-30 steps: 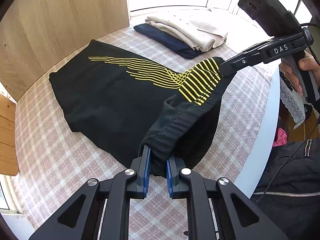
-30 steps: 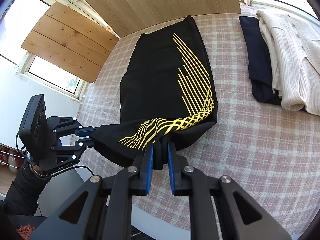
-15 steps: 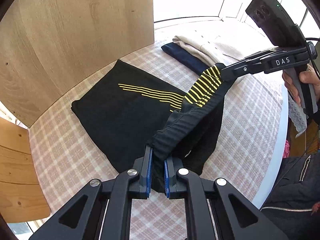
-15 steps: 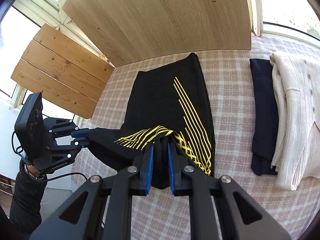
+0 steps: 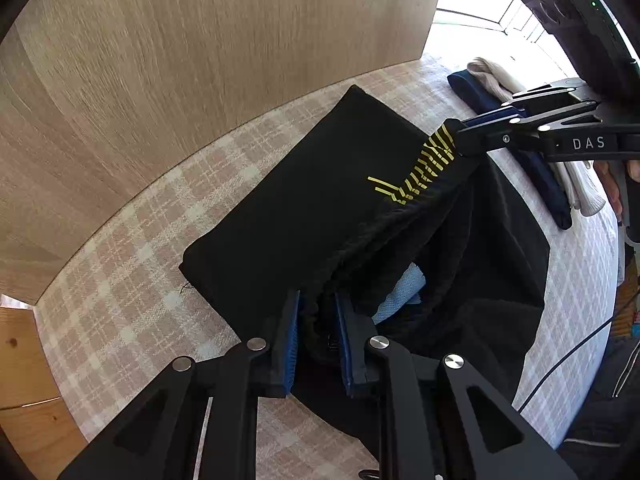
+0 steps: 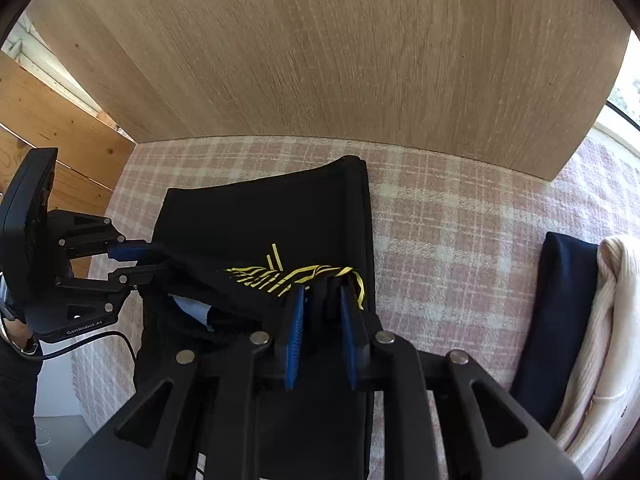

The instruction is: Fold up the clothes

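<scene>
Black shorts with yellow stripes lie on the checked table cloth, their waistband end brought over the far half. My left gripper has its jaws opening; the waistband hem sits loosely between the blue pads. A pale blue inner patch shows beside it. My right gripper is opening too, with the striped corner of the shorts between its pads. From the left wrist view the right gripper hovers at the hem's other end. The right wrist view shows the left gripper at the left.
A wooden panel stands upright just beyond the shorts. To the right, a folded navy garment lies beside a cream knit. The table's rounded edge runs along the right. A hand holds the right gripper's handle.
Both grippers carried the waistband toward the wooden panel and lower, doubling the shorts over themselves. The jaws of both now stand wider apart than before.
</scene>
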